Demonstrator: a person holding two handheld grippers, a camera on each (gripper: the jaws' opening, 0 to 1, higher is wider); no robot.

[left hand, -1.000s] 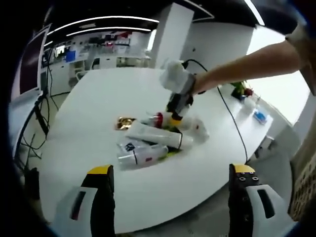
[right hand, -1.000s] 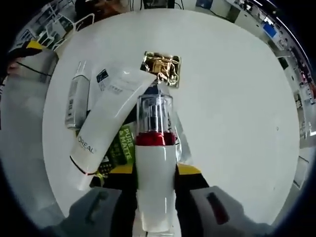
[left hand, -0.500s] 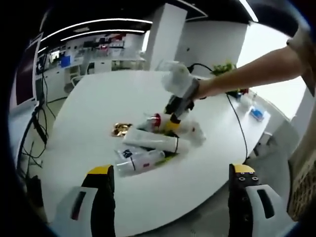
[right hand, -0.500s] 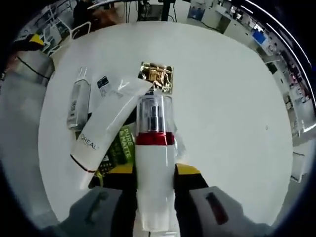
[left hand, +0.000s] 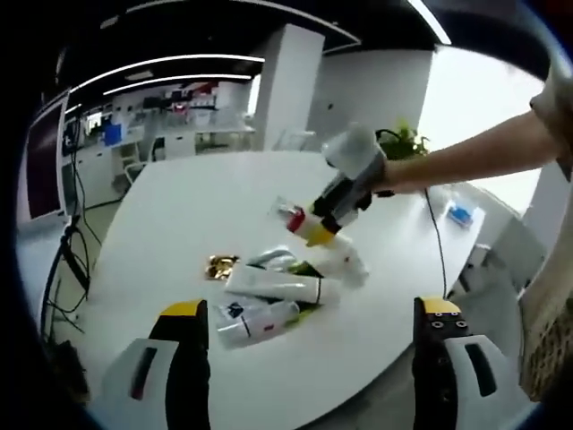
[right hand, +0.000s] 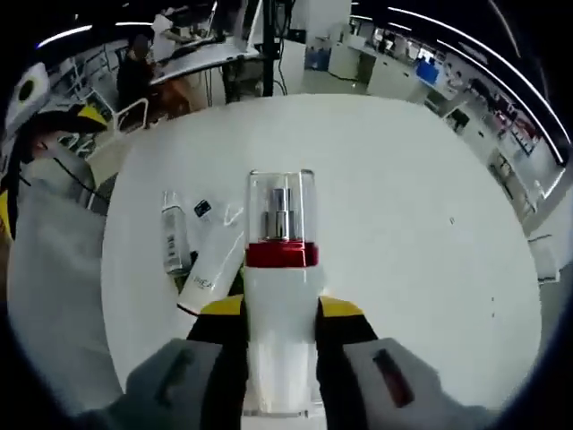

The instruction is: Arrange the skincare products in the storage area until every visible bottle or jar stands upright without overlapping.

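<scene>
Right gripper (right hand: 280, 309) jaws clamp the pump bottle (right hand: 280, 269) above the bench (right hand: 403, 224); left gripper (left hand: 304, 358) jaws stand open, empty. Risk: set beside the tube pile (left hand: 269, 287), the bottle could topple against a lying tube.

The left gripper (left hand: 309, 345) has two black jaws with yellow tips, mounted on white housings bearing dark slots. The right gripper (right hand: 279, 315) shares this scheme (grey housings, yellow pads). A black cable (left hand: 431, 235) trails from its white body behind the bare forearm.

White pump bottle (right hand: 279, 305), red collar, clear cap, aloft; tubes (left hand: 273, 287) and bottle (left hand: 255, 322) flat on table
</scene>
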